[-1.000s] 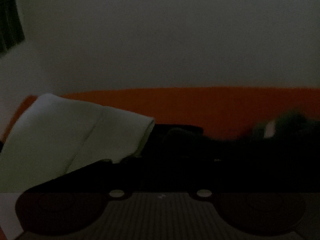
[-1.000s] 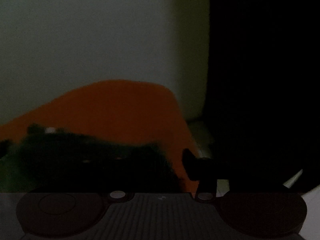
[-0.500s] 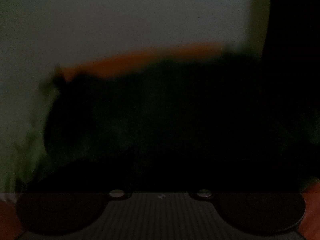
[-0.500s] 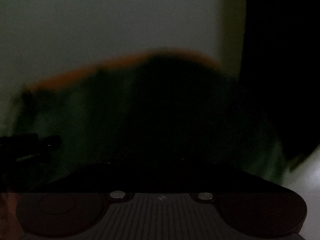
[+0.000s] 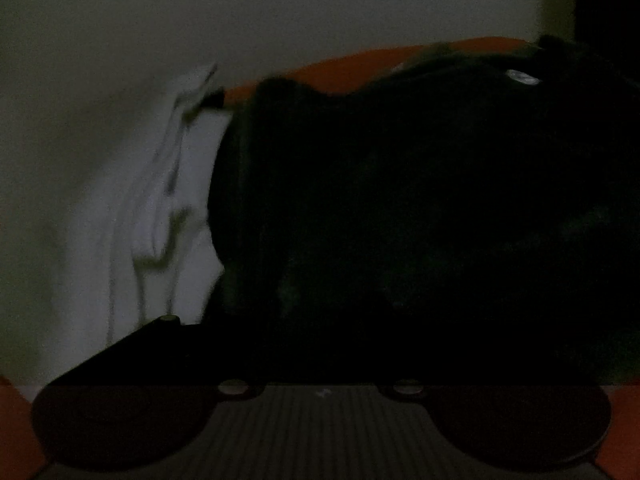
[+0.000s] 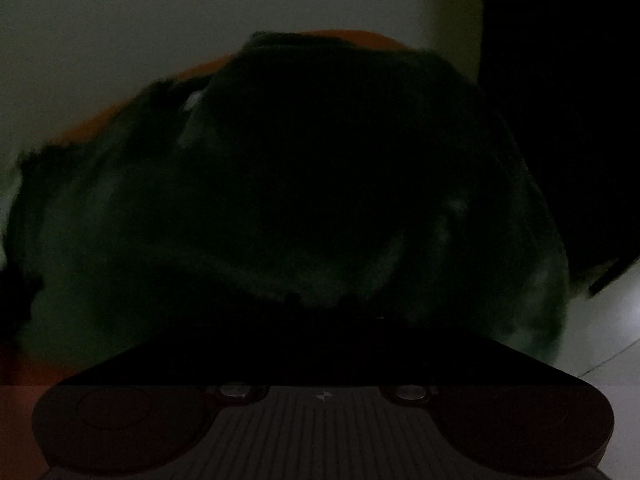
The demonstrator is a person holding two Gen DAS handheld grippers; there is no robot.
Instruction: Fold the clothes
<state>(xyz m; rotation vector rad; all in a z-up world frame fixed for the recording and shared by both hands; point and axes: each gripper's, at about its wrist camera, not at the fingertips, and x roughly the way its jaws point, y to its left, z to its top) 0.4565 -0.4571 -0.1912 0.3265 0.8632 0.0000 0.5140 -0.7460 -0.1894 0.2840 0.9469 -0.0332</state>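
The scene is very dark. A dark, near-black garment [image 5: 420, 200] fills most of the left wrist view and hangs lifted in front of my left gripper [image 5: 320, 344]; it also fills the right wrist view [image 6: 300, 200] in front of my right gripper [image 6: 320, 320]. A small pale tag [image 5: 522, 77] shows near its top edge. Both grippers' fingers are lost in the dark cloth, so I cannot see how the jaws stand. A white garment [image 5: 160, 208] lies bunched at the left.
An orange surface [image 5: 328, 72] lies under the clothes, also visible in the right wrist view [image 6: 100, 120]. A pale wall [image 5: 280, 8] is behind. A pale floor [image 6: 600, 340] shows at the lower right, with a dark area [image 6: 560, 80] at the right.
The dark garment has come up from lying low on the orange surface to filling both views. The left view has swung, so the white garment now sits at the left edge.
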